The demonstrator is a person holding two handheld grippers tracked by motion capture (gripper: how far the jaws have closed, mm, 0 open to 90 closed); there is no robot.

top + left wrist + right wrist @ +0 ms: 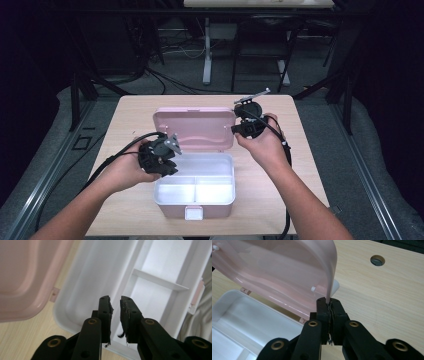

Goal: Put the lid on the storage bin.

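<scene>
Left gripper [172, 150] is hovering over the left edge of the white box tray [196, 197], its jaws standing slightly apart with nothing between them. The box is sitting at the near middle of the wooden table [125, 120]. Its pink lid [194, 127] is standing open at the far side. Right gripper [237, 126] is pinching the lid's right edge, jaws pressed together on it.

The left gripper [159, 156], held in the person's left hand [125, 172], has its fingers [105, 312] slightly parted and empty, while the right gripper [248, 120] keeps fingers [322, 308] pinched together.
</scene>
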